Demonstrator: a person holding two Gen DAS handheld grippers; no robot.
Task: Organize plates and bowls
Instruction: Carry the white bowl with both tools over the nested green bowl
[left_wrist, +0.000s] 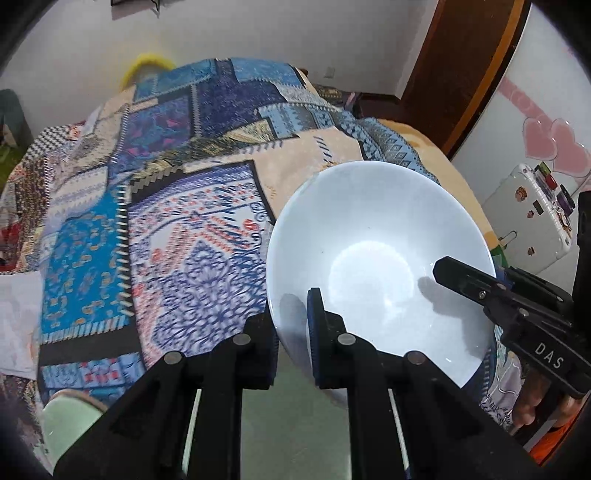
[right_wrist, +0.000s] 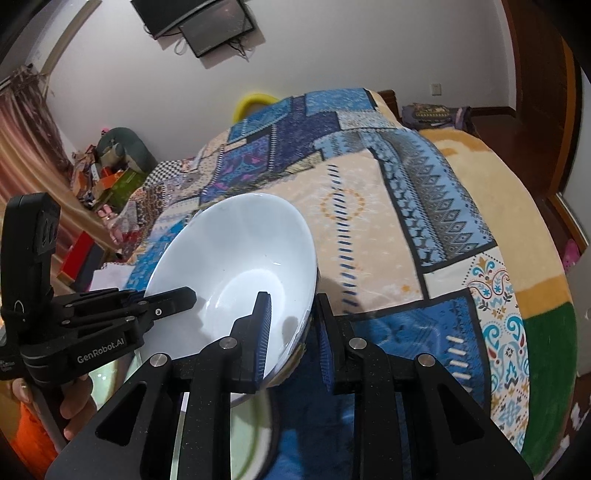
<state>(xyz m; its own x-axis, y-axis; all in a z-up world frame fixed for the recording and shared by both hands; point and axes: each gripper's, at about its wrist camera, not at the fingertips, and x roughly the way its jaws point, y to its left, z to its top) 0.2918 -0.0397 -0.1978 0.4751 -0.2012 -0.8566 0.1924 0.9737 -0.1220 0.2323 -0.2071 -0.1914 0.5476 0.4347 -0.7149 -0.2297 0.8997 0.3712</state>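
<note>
1. Bowl (left_wrist: 373, 258), white, sits tilted between my two tongs, above the patterned blanket (left_wrist: 155, 229) on the bed.
2. My left tongs (left_wrist: 291, 332) clamp the near rim, one finger inside, one outside.
3. My right tongs (right_wrist: 295, 332) straddle the opposite rim the same way; whether both pads press it I cannot tell.
4. Blanket stretches ahead of both tongs.
</note>
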